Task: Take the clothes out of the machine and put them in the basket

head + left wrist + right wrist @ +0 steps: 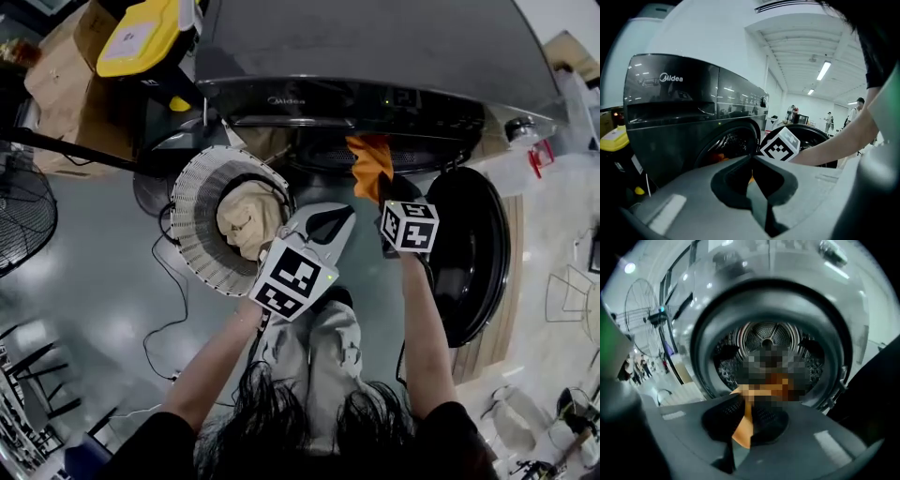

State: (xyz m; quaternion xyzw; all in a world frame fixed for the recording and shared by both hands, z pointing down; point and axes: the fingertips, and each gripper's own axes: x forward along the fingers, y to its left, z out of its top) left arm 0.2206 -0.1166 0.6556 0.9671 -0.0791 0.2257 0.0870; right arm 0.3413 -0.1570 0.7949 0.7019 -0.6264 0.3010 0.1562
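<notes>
A garment lies in the basket, left of the machine; its door hangs right

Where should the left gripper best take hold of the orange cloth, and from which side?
Probably the stretch of orange cloth between the opening of the washing machine and the right gripper, which pinches its end. Come from the basket side, where the shut left gripper is.
</notes>
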